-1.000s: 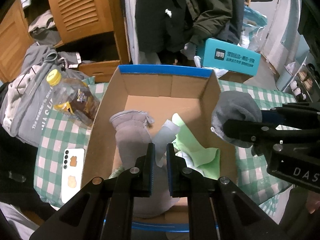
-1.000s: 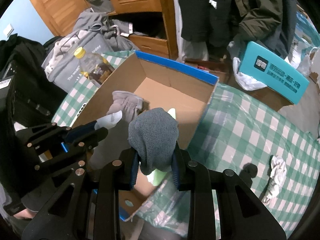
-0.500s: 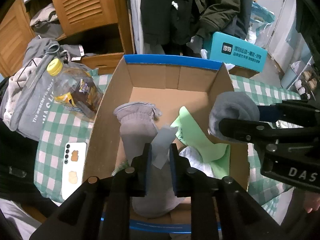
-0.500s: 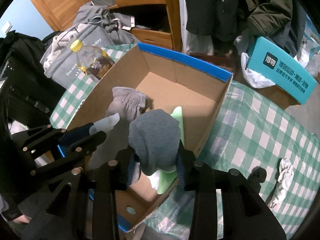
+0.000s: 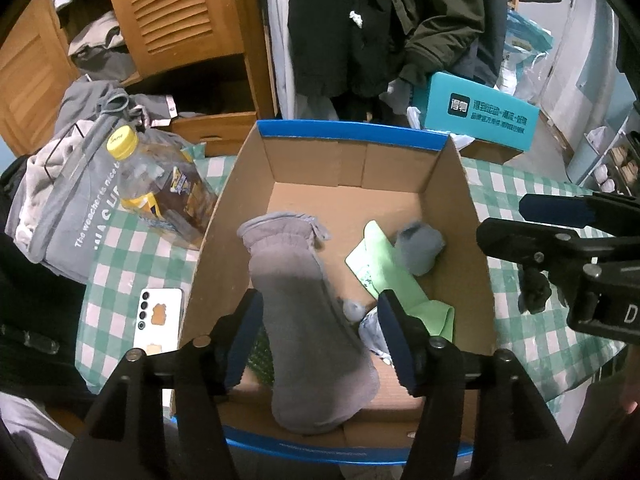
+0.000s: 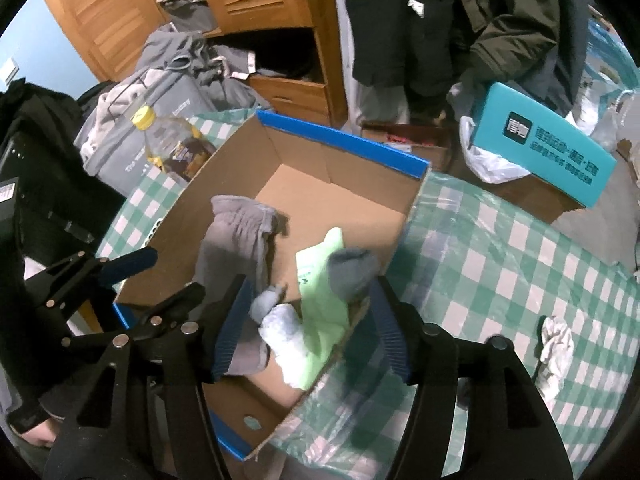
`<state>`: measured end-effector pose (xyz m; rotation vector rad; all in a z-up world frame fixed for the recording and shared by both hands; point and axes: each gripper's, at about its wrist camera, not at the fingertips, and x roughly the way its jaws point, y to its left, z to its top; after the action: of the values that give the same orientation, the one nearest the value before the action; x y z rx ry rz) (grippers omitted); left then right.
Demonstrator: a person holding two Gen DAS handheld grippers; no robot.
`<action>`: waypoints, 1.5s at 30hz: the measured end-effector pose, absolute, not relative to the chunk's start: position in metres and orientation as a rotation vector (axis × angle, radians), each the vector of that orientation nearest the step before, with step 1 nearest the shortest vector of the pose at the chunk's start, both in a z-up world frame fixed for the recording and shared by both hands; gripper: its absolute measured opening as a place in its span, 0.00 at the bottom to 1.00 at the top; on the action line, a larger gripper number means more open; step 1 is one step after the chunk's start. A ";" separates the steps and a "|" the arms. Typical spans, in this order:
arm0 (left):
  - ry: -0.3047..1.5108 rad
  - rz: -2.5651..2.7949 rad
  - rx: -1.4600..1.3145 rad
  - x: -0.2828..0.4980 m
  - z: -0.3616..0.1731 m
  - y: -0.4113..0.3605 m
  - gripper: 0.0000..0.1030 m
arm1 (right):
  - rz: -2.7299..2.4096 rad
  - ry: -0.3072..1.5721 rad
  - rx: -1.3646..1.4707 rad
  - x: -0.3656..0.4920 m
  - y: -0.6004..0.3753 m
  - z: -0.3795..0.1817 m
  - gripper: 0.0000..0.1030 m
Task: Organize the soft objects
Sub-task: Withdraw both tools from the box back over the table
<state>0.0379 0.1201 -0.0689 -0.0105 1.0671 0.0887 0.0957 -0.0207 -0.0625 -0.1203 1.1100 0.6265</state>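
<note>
An open cardboard box (image 5: 460, 208) with a blue rim holds a long grey sock (image 5: 304, 300), a green cloth (image 5: 384, 276), a pale grey piece (image 5: 354, 310) and a balled dark grey sock (image 5: 418, 246). My left gripper (image 5: 320, 336) hovers over the box's near end, jaws opening, and the long sock lies below them untouched. My right gripper (image 6: 310, 328) hangs over the box's right corner, jaws also opening and empty. Beneath it the dark grey sock (image 6: 352, 272) rests, blurred, on the green cloth (image 6: 320, 312). The right gripper (image 5: 506, 220) also shows at the right in the left wrist view.
The box sits on a green checked tablecloth (image 6: 500, 280). Left of it are a yellow-capped bottle (image 5: 160, 196), a white phone (image 5: 158, 316) and a grey bag (image 5: 68, 208). A crumpled white cloth (image 6: 554, 340) lies to the right. A teal box (image 5: 480, 120) and a wardrobe stand behind.
Both grippers have opened. The left one let go of the pale grey piece; the right one released the dark grey sock, which dropped into the box onto the green cloth.
</note>
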 end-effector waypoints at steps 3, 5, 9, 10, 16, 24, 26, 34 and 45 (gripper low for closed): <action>1.058 0.079 -0.004 0.038 -0.064 0.115 0.63 | 0.611 1.105 -0.118 0.095 -0.028 -0.060 0.61; 1.050 0.073 0.004 0.038 -0.061 0.110 0.65 | 0.601 1.102 -0.119 0.094 -0.034 -0.059 0.61; 1.040 0.059 0.020 0.038 -0.055 0.099 0.69 | 0.582 1.097 -0.120 0.092 -0.045 -0.057 0.61; 1.037 0.057 0.025 0.038 -0.054 0.097 0.71 | 0.577 1.093 -0.120 0.091 -0.048 -0.055 0.61; 1.028 0.045 0.056 0.039 -0.050 0.081 0.76 | 0.557 1.070 -0.125 0.086 -0.064 -0.048 0.62; 1.015 0.007 0.095 0.041 -0.043 0.052 0.79 | 0.517 1.057 -0.121 0.081 -0.089 -0.043 0.63; 1.017 -0.006 0.110 0.042 -0.043 0.042 0.79 | 0.505 1.057 -0.117 0.080 -0.098 -0.042 0.63; 1.022 -0.039 0.154 0.044 -0.043 0.011 0.85 | 0.448 1.060 -0.101 0.078 -0.131 -0.044 0.63; 1.038 -0.067 0.187 0.048 -0.048 -0.020 0.85 | 0.388 1.058 -0.074 0.079 -0.173 -0.047 0.63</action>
<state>0.0477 -0.0198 -0.0478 0.1869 1.0384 -0.0670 0.0793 -0.1725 -0.0467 -0.0744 1.0577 0.3882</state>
